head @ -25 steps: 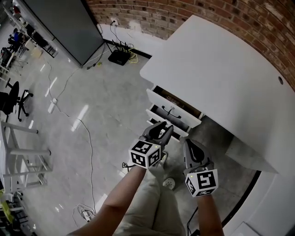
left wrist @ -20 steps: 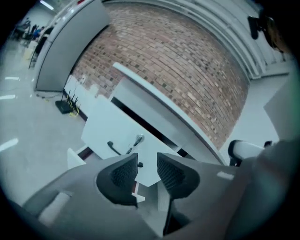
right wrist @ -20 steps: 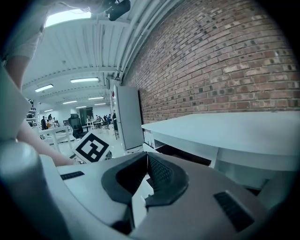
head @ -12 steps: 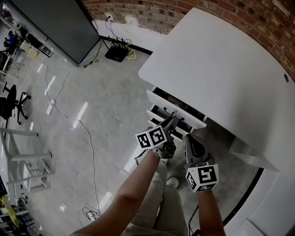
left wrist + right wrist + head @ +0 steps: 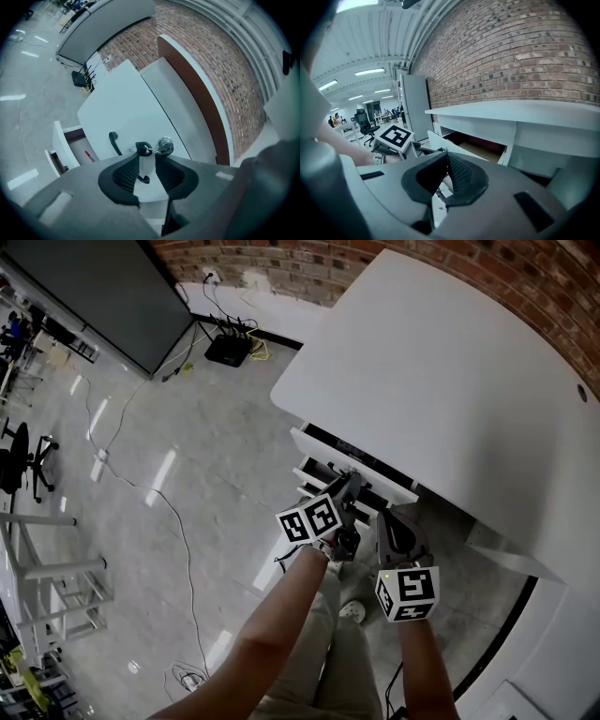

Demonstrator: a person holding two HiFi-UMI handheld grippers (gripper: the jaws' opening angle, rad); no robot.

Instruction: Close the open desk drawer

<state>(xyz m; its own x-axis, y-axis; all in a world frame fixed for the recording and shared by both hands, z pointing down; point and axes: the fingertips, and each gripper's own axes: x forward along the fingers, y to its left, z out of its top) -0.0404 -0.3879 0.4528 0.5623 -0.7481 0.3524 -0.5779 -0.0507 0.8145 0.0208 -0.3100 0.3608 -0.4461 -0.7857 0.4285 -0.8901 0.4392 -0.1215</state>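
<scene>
Drawer: white, flat-fronted drawer [image 5: 361, 465] pulled out beneath the smooth white desk [image 5: 441, 381], right at both grippers' tips.
Left gripper [image 5: 349, 486]: ribbed black jaws apart and closing, with the drawer front and an end of the curved black handle [image 5: 113, 143] between them.
Right gripper [image 5: 394, 519]: jaw tips together, empty, just beside the drawer.

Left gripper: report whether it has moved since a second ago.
Yes. In the head view the left gripper has come forward from short of the drawer front up to it; its jaws are closing with a handle between them.
</scene>
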